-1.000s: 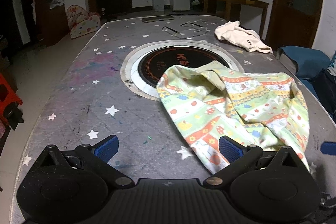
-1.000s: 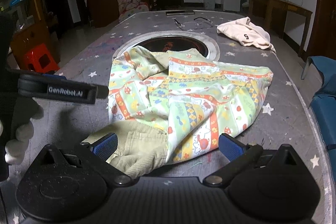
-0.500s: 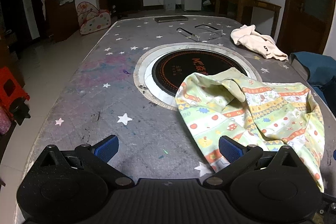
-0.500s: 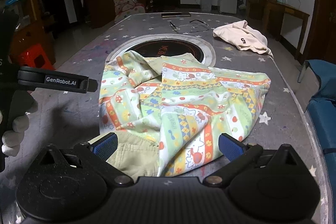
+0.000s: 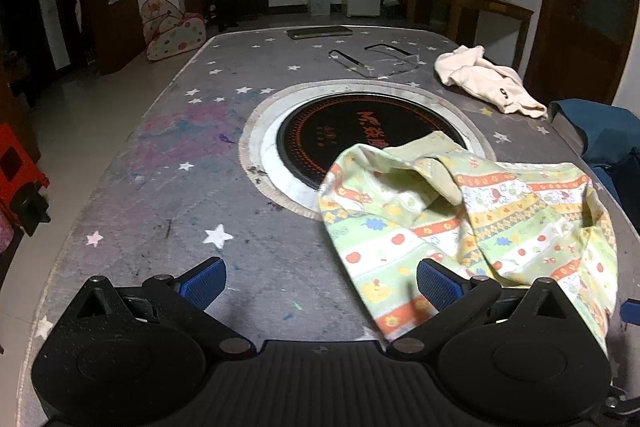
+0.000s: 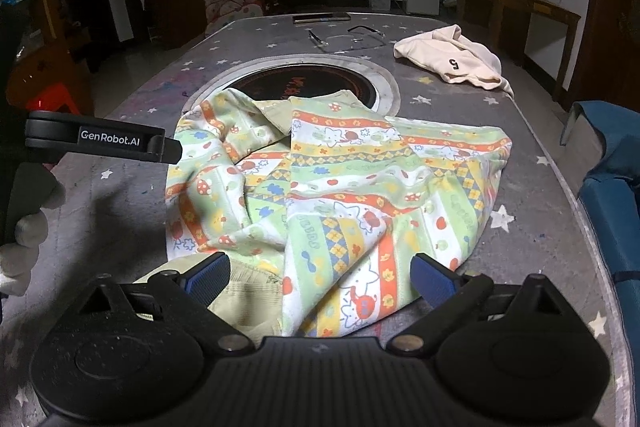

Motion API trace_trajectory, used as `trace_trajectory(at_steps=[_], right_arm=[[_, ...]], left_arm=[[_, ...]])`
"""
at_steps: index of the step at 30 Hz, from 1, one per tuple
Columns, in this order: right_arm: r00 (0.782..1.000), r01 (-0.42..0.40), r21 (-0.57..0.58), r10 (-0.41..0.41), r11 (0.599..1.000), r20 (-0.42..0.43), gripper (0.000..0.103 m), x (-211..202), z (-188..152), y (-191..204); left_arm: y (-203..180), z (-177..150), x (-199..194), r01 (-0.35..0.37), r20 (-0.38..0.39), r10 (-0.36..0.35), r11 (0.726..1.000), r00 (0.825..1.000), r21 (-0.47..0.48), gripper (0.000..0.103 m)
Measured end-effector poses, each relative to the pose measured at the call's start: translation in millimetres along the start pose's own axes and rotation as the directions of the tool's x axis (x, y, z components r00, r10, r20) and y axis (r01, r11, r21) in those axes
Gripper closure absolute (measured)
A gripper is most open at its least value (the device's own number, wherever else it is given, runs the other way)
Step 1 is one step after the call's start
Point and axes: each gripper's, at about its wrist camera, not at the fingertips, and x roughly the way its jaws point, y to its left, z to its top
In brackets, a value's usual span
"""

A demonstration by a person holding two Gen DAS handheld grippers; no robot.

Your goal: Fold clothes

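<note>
While the patterned garment (image 6: 340,187) lies crumpled on the starry table (image 5: 160,187), its far edge draped over the round black hotplate (image 5: 348,131) set in the table's middle, neither tool has hold of it yet; no fold looks made.

Left of the hotplate the table is bare; on that side hovers the left gripper (image 5: 318,281), jaws spread wide with nothing between them, its right pad (image 5: 438,285) just over the garment's near-left edge; a gloved hand (image 6: 24,239) holds it. Nearer than the hotplate and toward the right, the right gripper (image 6: 320,277) is likewise spread and empty, poised over the garment's near hem, where a plain olive lining (image 6: 244,303) shows from under the print.

To do this step well, I judge each tool should find a true corner or hem rather than a bunched ridge, pinch a single layer, and draw the cloth flat toward the near side before any folding; the lump in the middle wants smoothing first.

Beyond the hotplate lie a phone (image 5: 320,32) at the far edge and a pair of glasses (image 5: 372,61); right of it, a cream garment (image 5: 484,85); all well apart from the work. The hotplate's raised rim (image 5: 260,155) may snag the cloth; a blue chair (image 6: 608,163) stands off the table's right side.
</note>
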Motion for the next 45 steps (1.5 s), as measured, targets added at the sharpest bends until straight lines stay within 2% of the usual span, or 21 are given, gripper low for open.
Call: trace_trajectory(at_steps=[8, 17, 26, 45], right_arm=[[1.0, -0.012, -0.005, 0.012, 1.0, -0.011, 0.004, -4.5, -6.7, 1.2], [1.0, -0.015, -0.037, 0.015, 0.999, -0.019, 0.001, -22.7, -26.4, 6.4], [0.999, -0.023, -0.024, 0.022, 0.999, -0.032, 0.0, -28.5, -37.7, 9.8], [0.999, -0.018, -0.022, 0.017, 1.0, -0.039, 0.0, -34.6, -47.6, 12.7]], left_arm=[[-16.2, -20.9, -16.2, 0.023, 0.012, -0.024, 0.998, 1.0, 0.053, 0.0], [-21.9, -46.6, -42.0, 0.033, 0.036, -0.036, 0.997, 0.999, 0.064, 0.0], [-29.7, -64.9, -51.1, 0.042, 0.017, -0.044, 0.995, 0.999, 0.094, 0.0], [-34.7, -79.5, -57.1, 0.035, 0.005, -0.036, 0.994, 0.999, 0.104, 0.0]])
